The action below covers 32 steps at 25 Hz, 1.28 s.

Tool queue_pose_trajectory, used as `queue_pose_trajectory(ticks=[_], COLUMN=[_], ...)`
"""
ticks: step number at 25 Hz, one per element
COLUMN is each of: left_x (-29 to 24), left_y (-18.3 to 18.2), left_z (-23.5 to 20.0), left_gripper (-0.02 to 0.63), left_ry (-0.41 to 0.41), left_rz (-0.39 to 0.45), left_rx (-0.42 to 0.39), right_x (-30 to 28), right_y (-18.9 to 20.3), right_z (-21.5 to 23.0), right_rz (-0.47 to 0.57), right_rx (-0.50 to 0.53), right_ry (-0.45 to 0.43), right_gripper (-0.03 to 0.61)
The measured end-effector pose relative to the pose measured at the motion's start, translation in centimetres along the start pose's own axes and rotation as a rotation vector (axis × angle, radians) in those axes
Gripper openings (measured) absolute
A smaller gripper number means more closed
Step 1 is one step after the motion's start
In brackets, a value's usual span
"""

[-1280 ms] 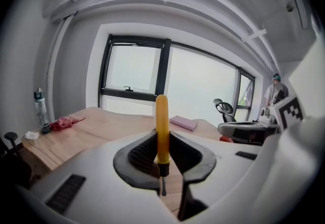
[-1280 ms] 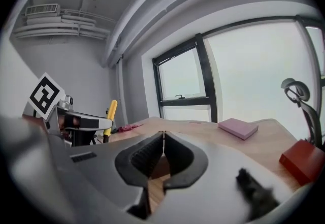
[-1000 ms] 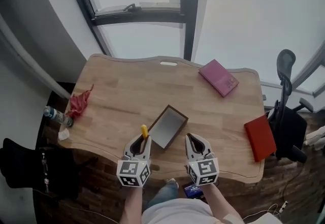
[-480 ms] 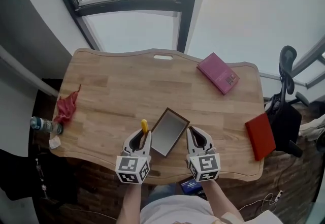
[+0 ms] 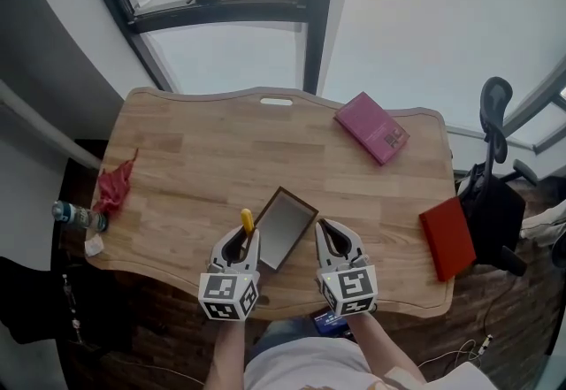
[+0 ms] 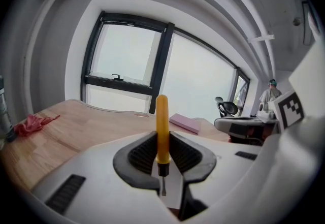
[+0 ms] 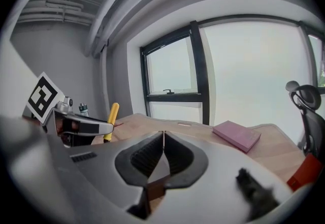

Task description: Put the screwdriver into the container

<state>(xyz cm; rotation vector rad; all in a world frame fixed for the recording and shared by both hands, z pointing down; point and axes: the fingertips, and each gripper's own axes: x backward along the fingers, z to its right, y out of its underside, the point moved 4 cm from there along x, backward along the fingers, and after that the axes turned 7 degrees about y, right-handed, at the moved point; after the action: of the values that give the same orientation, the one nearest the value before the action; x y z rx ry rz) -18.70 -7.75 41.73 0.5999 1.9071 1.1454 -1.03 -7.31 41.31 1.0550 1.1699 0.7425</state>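
Note:
The screwdriver (image 5: 247,221) has a yellow handle (image 6: 162,121) and stands upright, tip down, between the jaws of my left gripper (image 5: 240,238), which is shut on it. The container (image 5: 281,225), an open brown box with a grey inside, lies on the wooden table (image 5: 203,149) just right of that gripper. My right gripper (image 5: 329,235) hovers at the box's right side, shut with nothing in it (image 7: 163,141). From the right gripper view the screwdriver (image 7: 111,116) shows at the left.
A pink book (image 5: 373,127) lies at the table's far right, a red book (image 5: 449,239) at its right edge. A red cloth (image 5: 115,187) and a bottle (image 5: 78,216) are at the left edge. An office chair (image 5: 495,194) stands beyond the right side.
The head view has shifted a little. Both grippers, the screwdriver and the container keep their places relative to one another.

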Motion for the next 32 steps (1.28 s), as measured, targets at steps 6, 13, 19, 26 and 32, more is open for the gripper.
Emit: queue_pose_trajectory(ticks=[6,13,19,26,32], left_x=[1.4,2.6,3.6,3.2,2.3], left_y=[-0.2,-0.7,-0.9,-0.2,0.7], left_z=[1.7,3.3,3.5,2.6,2.6], left_gripper=[0.078,0.078,0.078,0.078,0.078], left_ry=[-0.072,-0.146,-0.186,-0.194,-0.167], left_rz=[0.022,0.066,0.108,0.096,0.061], left_rx=[0.008,-0.018,-0.017,0.015,0.021], right_x=[1.3,2.0,1.7,0.7,0.3], right_y=[-1.4,-1.6,-1.4,-0.5,0.2], right_z=[0.6,1.3,0.6,0.3,0.3], right_rz=[0.054,0.083,0.091,0.061,0.038], right_rx=[-0.035,-0.019,0.012,0.027,0.02], right_ry=[-0.082,-0.145,-0.197,-0.216,-0.217], right_gripper=[0.032,0.032,0.032,0.032,0.032])
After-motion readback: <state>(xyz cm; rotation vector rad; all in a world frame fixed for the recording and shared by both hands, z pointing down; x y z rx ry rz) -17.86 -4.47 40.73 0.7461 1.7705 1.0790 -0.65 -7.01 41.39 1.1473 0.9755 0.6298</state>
